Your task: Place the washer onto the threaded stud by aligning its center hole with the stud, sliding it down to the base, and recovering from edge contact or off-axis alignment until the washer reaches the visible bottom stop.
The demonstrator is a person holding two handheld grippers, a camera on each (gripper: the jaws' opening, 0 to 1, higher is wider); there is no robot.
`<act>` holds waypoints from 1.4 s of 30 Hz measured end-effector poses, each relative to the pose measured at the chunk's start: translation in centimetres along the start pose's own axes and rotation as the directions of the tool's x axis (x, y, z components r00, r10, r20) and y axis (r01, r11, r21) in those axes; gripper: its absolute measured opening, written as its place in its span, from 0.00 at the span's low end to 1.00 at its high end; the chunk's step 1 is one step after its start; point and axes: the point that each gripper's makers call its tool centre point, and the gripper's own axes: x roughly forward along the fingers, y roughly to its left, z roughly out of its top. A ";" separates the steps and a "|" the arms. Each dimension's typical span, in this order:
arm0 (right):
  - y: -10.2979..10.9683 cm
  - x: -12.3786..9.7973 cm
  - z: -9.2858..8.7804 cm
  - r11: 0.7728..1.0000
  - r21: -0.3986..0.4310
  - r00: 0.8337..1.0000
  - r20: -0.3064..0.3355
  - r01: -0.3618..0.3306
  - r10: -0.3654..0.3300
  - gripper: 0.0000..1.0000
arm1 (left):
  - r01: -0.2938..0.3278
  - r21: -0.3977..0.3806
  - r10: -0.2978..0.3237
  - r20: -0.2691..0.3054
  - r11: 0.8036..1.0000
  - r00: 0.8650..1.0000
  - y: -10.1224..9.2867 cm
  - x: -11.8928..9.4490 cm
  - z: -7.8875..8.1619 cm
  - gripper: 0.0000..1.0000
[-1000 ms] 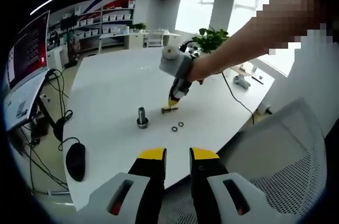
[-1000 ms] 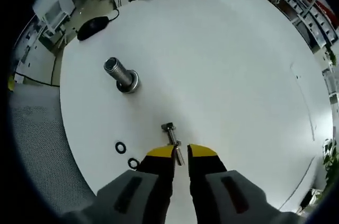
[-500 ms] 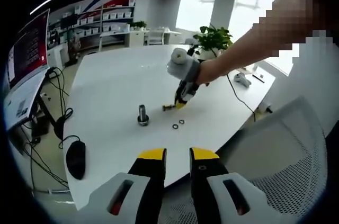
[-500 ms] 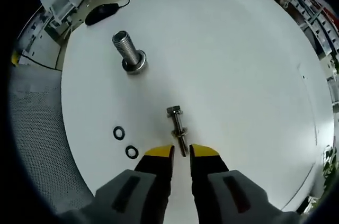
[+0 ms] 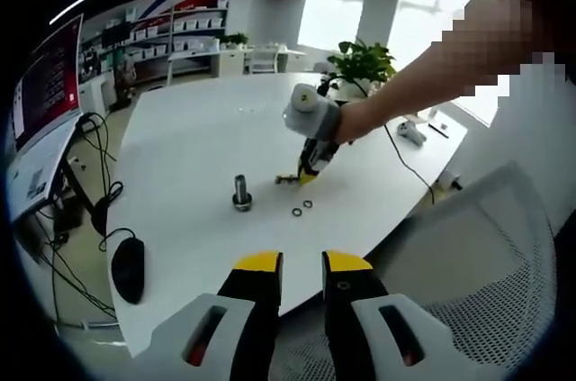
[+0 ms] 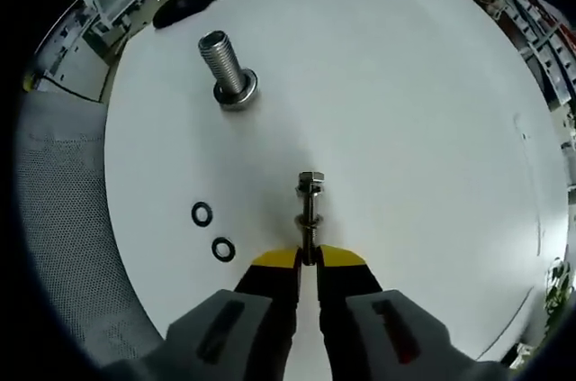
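Two small black ring washers (image 6: 212,231) lie flat and slightly apart near the white table's (image 6: 405,84) curved edge, beside the grey mesh chair (image 6: 63,246). Inward stands the upright threaded steel stud (image 6: 227,70), open tabletop all around it. The right gripper (image 6: 307,257) is clamped on a slim steel bolt (image 6: 309,210). The left gripper (image 5: 302,261) hangs off the table edge, jaws apart.

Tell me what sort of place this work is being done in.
Most likely an office or lab workspace. A large white table stands in an open room with storage shelves along the far wall, a monitor at one side, a mesh office chair and a potted plant.
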 end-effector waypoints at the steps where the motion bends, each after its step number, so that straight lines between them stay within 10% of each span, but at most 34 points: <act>1: 0.1 -0.1 -0.2 1.000 -0.021 1.000 -0.007 0.001 -0.001 0.09 | 0.000 0.000 0.000 0.001 1.000 1.000 0.0 0.0 0.0 0.15; 22: 0.7 -2.2 0.6 0.987 -0.163 0.986 -0.169 -0.015 -0.013 0.08 | -0.008 0.003 0.008 0.028 1.000 1.000 0.0 -0.2 0.5 0.15; 42: 0.7 -3.6 1.2 0.992 -0.111 0.927 -0.374 -0.057 0.012 0.09 | -0.012 0.005 0.012 0.025 1.000 1.000 0.2 -0.1 0.4 0.15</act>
